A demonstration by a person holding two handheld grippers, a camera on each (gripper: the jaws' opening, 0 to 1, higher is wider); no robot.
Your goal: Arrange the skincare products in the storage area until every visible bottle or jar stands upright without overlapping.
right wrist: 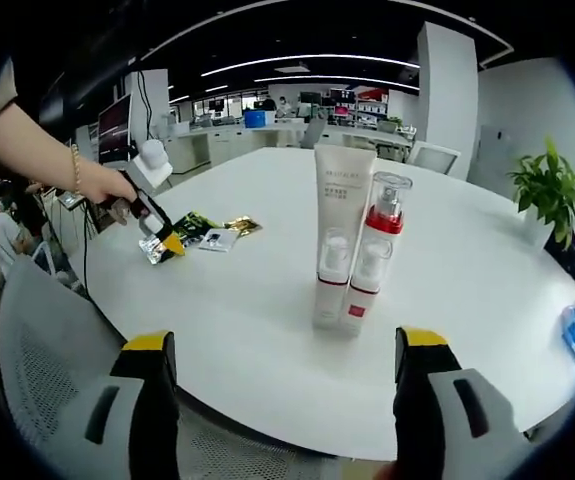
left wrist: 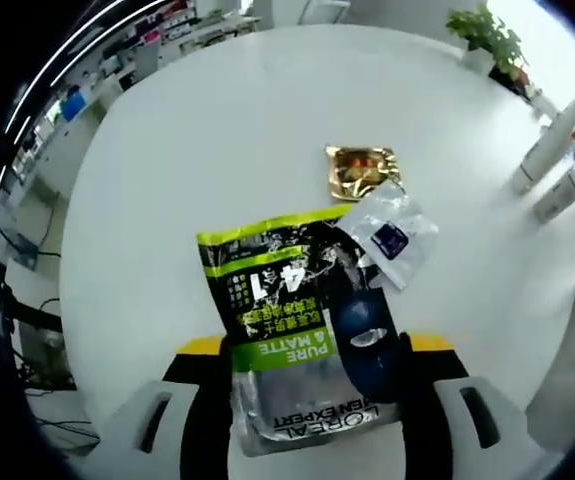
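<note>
White round table (left wrist: 217, 150), glossy, bearing all items listed. Item one: black-and-green L'Oréal pouch (left wrist: 297, 340), printed "PURE & MATTE", lying flat at the table's near edge in the left gripper view; its lower end sits between the jaws of the left gripper (left wrist: 312, 400), which are closed in against its sides and pinch it. Item two: small clear sachet (left wrist: 392, 235) with a dark label, lying flat and overlapping the pouch's upper right corner. Item three: gold foil sachet (left wrist: 360, 170), flat, just beyond the clear one and touching it. Item four: tall white tube (right wrist: 340, 235), standing upright on its cap, seen centrally in the right gripper view. Item five: clear pump bottle (right wrist: 375, 255) with a red collar, upright, touching the tube's right side. Both upright pieces stand well apart from the flat sachets. Right gripper (right wrist: 287, 375): jaws spread wide, nothing between them, positioned near the table edge in front of the two upright pieces. A person's hand (right wrist: 107, 185) holds the left gripper over the pouch at the far left of that view. Potted plant (right wrist: 550, 185) at the table's far right edge.
</note>
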